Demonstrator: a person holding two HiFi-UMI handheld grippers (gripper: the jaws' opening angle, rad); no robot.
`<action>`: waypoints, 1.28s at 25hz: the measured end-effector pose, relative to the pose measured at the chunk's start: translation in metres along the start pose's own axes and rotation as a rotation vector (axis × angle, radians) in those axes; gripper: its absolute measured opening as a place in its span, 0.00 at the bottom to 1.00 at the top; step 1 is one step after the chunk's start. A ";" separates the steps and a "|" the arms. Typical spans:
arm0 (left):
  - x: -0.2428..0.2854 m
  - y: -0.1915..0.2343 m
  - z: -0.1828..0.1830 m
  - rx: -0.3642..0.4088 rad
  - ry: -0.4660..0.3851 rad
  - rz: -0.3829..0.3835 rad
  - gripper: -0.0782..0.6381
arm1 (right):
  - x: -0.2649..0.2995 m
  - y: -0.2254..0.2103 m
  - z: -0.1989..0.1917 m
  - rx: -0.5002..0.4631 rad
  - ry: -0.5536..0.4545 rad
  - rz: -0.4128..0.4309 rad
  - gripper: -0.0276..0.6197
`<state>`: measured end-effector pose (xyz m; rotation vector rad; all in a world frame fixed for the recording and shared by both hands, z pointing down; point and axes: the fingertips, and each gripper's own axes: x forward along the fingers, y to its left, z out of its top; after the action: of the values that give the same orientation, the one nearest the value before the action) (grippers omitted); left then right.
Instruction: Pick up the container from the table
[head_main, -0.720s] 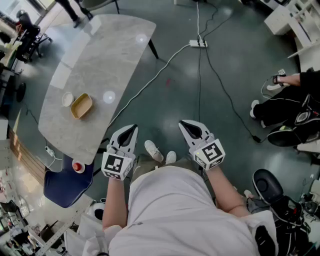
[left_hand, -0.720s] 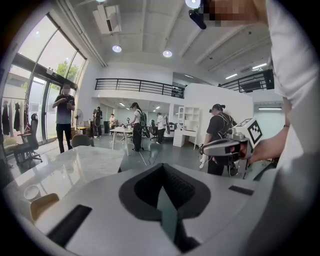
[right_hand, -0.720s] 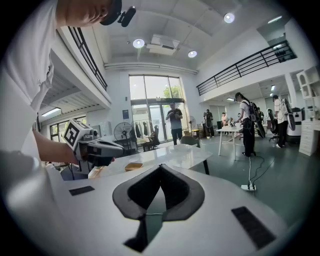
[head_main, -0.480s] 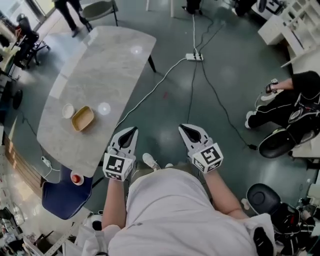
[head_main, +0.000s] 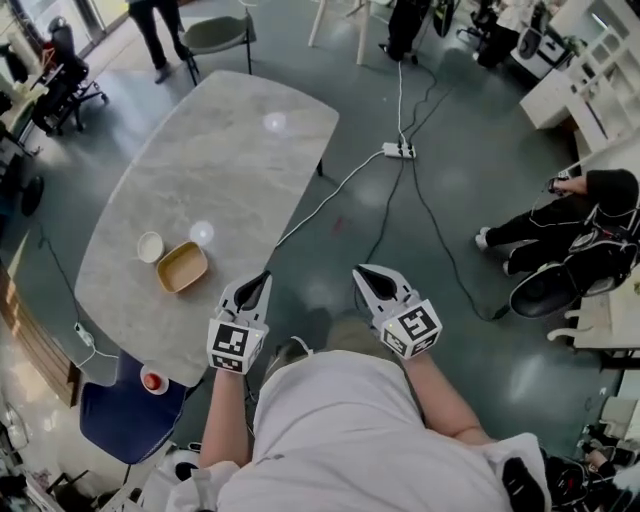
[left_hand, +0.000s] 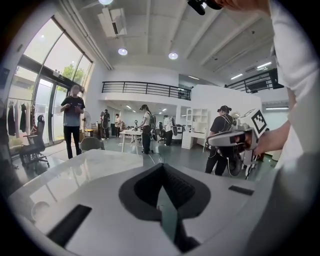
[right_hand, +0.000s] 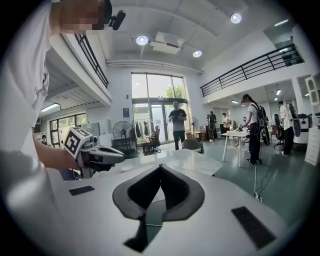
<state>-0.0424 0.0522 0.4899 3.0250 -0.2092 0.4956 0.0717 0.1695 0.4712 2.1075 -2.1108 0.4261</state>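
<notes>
A tan rectangular container (head_main: 182, 266) lies on the marble table (head_main: 230, 160), near its close end, with a small white dish (head_main: 150, 246) just beside it. My left gripper (head_main: 262, 277) hovers off the table's near right edge, to the right of the container, jaws shut and empty. My right gripper (head_main: 362, 272) is held over the floor further right, also shut on nothing. In the left gripper view the closed jaws (left_hand: 161, 168) point over the table top (left_hand: 85, 167); the right gripper (left_hand: 235, 140) shows at the side. The right gripper view shows the shut jaws (right_hand: 160, 168) and the left gripper (right_hand: 97, 154).
A power strip (head_main: 399, 150) and cables (head_main: 440, 240) run across the floor right of the table. A blue chair (head_main: 125, 410) with a red cup (head_main: 152, 381) stands at the near left. A person sits at the right (head_main: 590, 215). Others stand at the far end.
The table and container have come closer and slid right in the head view as the person stepped toward them. Both grippers keep the same shut pose in front of the body.
</notes>
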 end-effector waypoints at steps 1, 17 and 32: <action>0.003 0.007 -0.003 -0.009 0.007 0.010 0.11 | 0.009 -0.003 0.000 -0.004 0.009 0.010 0.06; 0.110 0.152 0.042 -0.130 0.041 0.352 0.11 | 0.201 -0.142 0.048 -0.013 0.065 0.328 0.06; 0.053 0.191 0.015 -0.308 0.073 0.842 0.11 | 0.319 -0.094 0.055 -0.141 0.163 0.824 0.06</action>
<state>-0.0154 -0.1444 0.5016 2.4845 -1.4209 0.5384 0.1651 -0.1508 0.5206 1.0047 -2.7115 0.4762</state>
